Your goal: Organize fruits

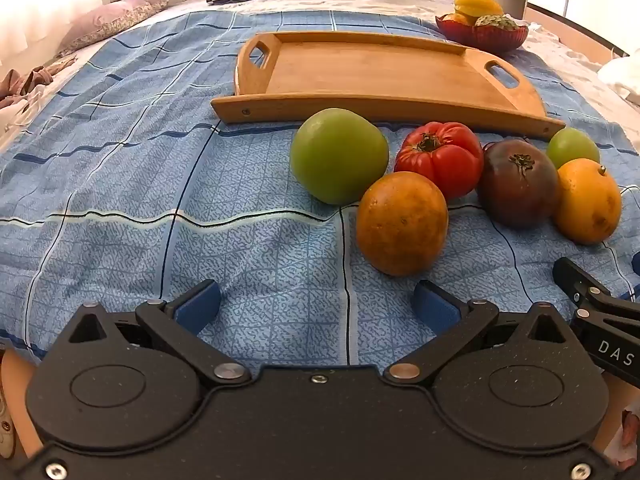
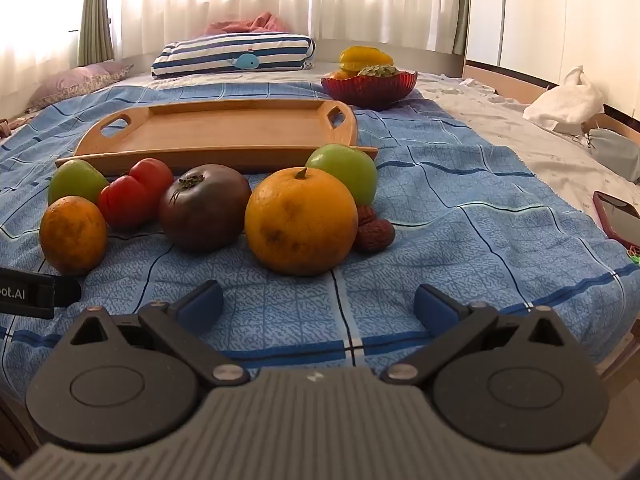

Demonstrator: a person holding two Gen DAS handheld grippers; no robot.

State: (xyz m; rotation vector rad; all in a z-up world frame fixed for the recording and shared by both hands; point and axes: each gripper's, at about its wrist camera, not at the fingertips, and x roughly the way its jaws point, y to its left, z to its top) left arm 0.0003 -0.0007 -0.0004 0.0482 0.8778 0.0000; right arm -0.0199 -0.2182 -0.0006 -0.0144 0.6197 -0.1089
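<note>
Loose fruit lies in a row on a blue checked cloth (image 1: 140,200) in front of an empty wooden tray (image 1: 384,76) (image 2: 224,128). In the left wrist view I see a big green fruit (image 1: 338,156), an orange (image 1: 402,224), a red tomato (image 1: 442,156), a dark tomato (image 1: 518,182), a second orange (image 1: 588,200) and a small green fruit (image 1: 572,146). My left gripper (image 1: 316,304) is open above bare cloth, short of the near orange. My right gripper (image 2: 320,304) is open too, just short of the big orange (image 2: 300,220), with the dark tomato (image 2: 204,208) to its left and two wrinkled brown dates (image 2: 372,228) beside it.
A red bowl (image 2: 370,86) of fruit stands behind the tray on the right. A striped pillow (image 2: 236,56) lies at the head of the bed. A phone in a pink case (image 2: 620,216) and a white bag (image 2: 568,100) rest on the right side.
</note>
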